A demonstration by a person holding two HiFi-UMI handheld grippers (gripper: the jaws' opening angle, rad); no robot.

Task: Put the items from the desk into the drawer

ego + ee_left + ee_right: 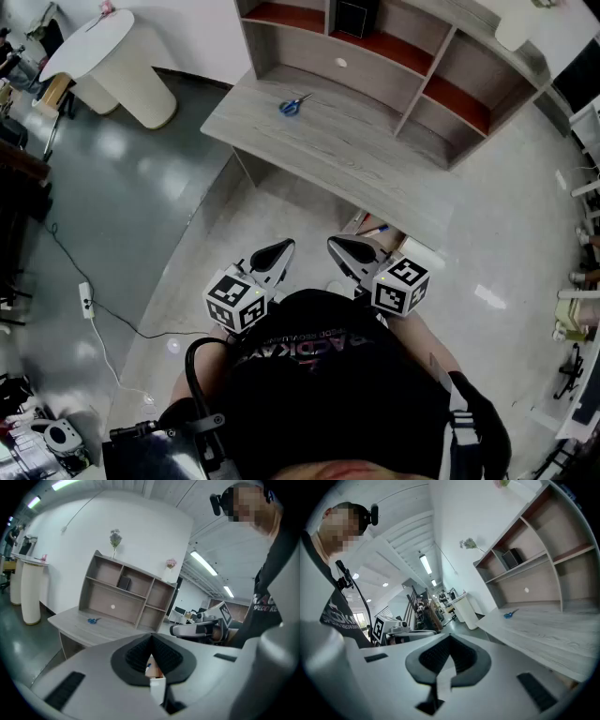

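Shirt print (pixel 302 346) illegible; scissors (pixel 296 103) on desk (pixel 375 157)

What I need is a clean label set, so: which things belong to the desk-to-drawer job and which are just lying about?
Part of the job: scissors, desk, open drawer, left gripper and right gripper, both shut and empty.

Just lying about: shelf unit, black box, round white table, power strip on the floor.

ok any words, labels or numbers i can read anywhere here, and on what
Nothing reads clearly.
Shirt print: letters upside down in the head view, too blurred to read.
Left marker cube and right marker cube: black-and-white square patterns, no words.
Desk and scissors: no lettering visible.
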